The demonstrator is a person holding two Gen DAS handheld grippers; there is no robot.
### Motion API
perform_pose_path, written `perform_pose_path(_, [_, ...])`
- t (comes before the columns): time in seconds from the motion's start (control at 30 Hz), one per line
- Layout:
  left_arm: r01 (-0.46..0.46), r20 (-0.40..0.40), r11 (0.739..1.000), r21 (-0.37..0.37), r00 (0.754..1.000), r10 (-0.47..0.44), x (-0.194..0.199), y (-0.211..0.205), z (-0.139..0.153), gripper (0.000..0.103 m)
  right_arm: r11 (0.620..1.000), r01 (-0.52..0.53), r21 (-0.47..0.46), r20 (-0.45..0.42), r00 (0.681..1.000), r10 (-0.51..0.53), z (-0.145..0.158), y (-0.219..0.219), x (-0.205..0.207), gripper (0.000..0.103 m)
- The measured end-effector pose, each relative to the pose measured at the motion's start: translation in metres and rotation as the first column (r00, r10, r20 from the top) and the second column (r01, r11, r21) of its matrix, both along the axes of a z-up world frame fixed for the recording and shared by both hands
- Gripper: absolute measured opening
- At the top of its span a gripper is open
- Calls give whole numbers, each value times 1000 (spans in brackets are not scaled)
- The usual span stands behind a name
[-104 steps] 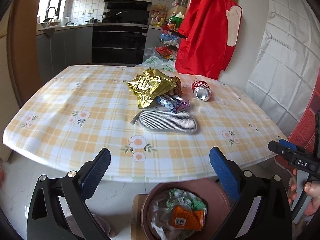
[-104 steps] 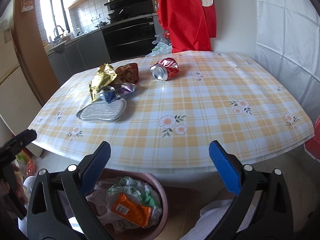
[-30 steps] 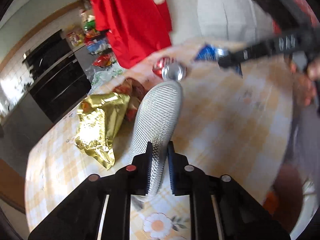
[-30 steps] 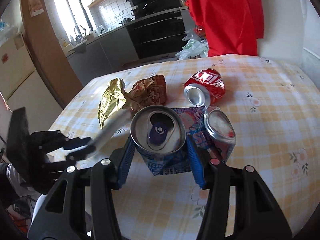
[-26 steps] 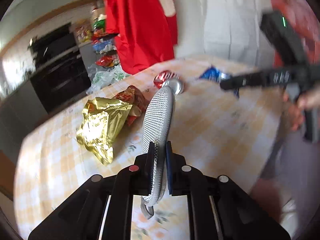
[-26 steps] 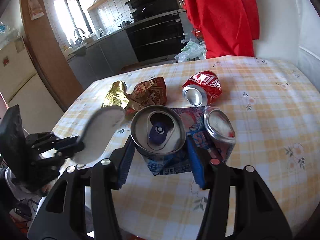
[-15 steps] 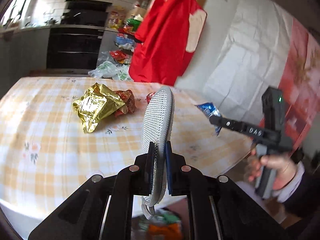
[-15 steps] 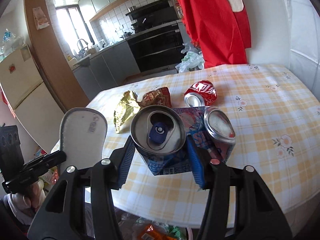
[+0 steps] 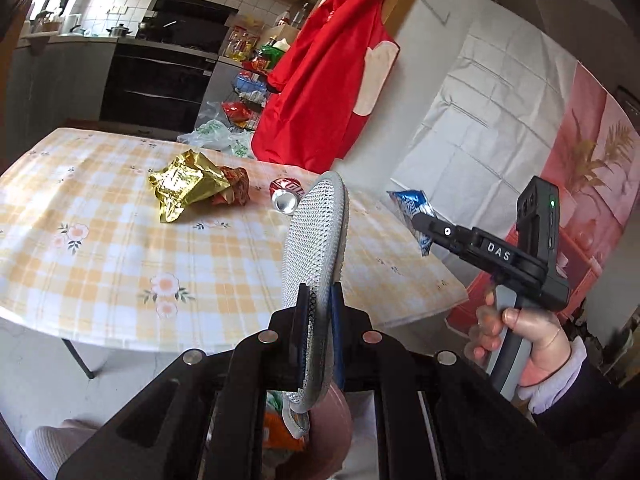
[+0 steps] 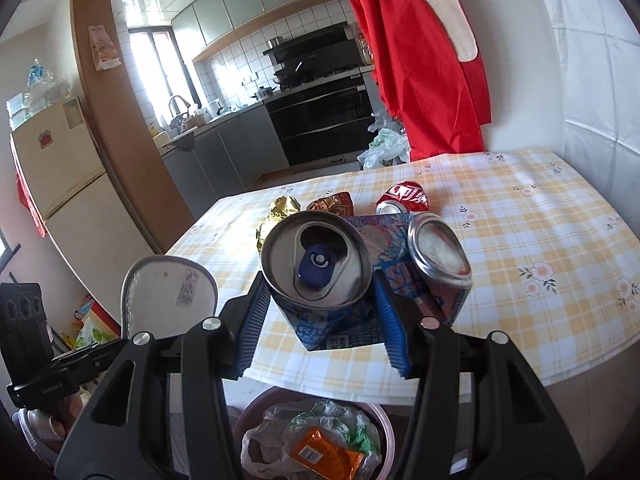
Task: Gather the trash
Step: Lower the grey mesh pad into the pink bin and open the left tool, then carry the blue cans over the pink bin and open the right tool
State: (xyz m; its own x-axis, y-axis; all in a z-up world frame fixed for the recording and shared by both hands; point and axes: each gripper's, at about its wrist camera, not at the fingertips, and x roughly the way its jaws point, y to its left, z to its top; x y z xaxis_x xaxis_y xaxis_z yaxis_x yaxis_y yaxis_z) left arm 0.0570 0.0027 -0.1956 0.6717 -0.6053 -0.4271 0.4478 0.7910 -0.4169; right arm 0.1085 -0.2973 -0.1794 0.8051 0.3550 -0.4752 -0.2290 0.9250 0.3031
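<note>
My left gripper is shut on a grey mesh insole, held on edge off the table's near side; it also shows in the right wrist view. My right gripper is shut on a crushed blue drink can with a second flattened end, held above the pink trash bin. A gold foil wrapper, a red-brown snack bag and a crushed red can lie on the checked table.
The bin holds plastic bags and an orange packet. A red apron hangs beyond the table's far corner. Kitchen counters and an oven stand behind. A fridge is at the left.
Both grippers have pulled back from the table with their loads and now sit near its front edge, over the bin. The insole and the blue can were lifted off the tablecloth earlier.
</note>
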Motion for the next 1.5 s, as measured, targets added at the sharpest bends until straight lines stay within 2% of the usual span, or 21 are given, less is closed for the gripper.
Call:
perform_pose_path(0.23, [22, -9, 1000, 5, 1000, -22, -15, -5, -10, 11, 1000, -4, -8, 14, 1000, 4, 4, 1, -18, 53])
perform_pose_path(0.3, [50, -11, 999, 7, 999, -50, -16, -9, -13, 16, 1000, -6, -10, 16, 1000, 6, 5, 0, -17, 53])
perform_pose_path(0.33, [40, -9, 999, 34, 999, -40, -16, -13, -15, 34, 1000, -7, -11, 18, 1000, 7, 6, 1, -19, 53])
perform_pose_path(0.37, [28, -5, 999, 44, 1000, -28, -17, -14, -16, 57, 1000, -8, -12, 21, 1000, 8, 7, 1, -21, 53])
perform_pose_path(0.47, [0, 1, 1000, 25, 1000, 0, -20, -9, -14, 66, 1000, -8, -16, 29, 1000, 9, 9, 0, -25, 53])
perform_pose_path(0.5, [-21, 10, 999, 42, 1000, 21, -22, -8, -11, 77, 1000, -8, -19, 28, 1000, 9, 9, 0, -27, 53])
perform_pose_path(0.57, [-64, 51, 994, 87, 997, 60, -28, -9, -4, 90, 1000, -9, -24, 22, 1000, 9, 7, 1, -30, 53])
perform_pose_path(0.63, [-106, 103, 986, 125, 990, 94, -37, -8, 1, 95, 1000, -7, -22, 14, 1000, 7, 5, 2, -32, 53])
perform_pose_path(0.87, [-205, 146, 960, 192, 973, 178, -51, 3, 5, 97, 998, -31, -47, 20, 999, 32, 12, 13, -43, 53])
perform_pose_path(1.23, [-292, 157, 946, 139, 950, 270, -62, 32, 11, 97, 990, -105, -98, 27, 994, 108, 19, 48, -56, 53])
perform_pose_path(1.37, [-327, 138, 936, 130, 941, 310, -59, 39, 10, 97, 979, -163, -123, 14, 986, 166, 17, 65, -56, 53])
perform_pose_path(1.5, [-330, 120, 935, 131, 941, 315, -57, 40, 7, 97, 972, -187, -142, 10, 982, 190, 14, 74, -58, 54])
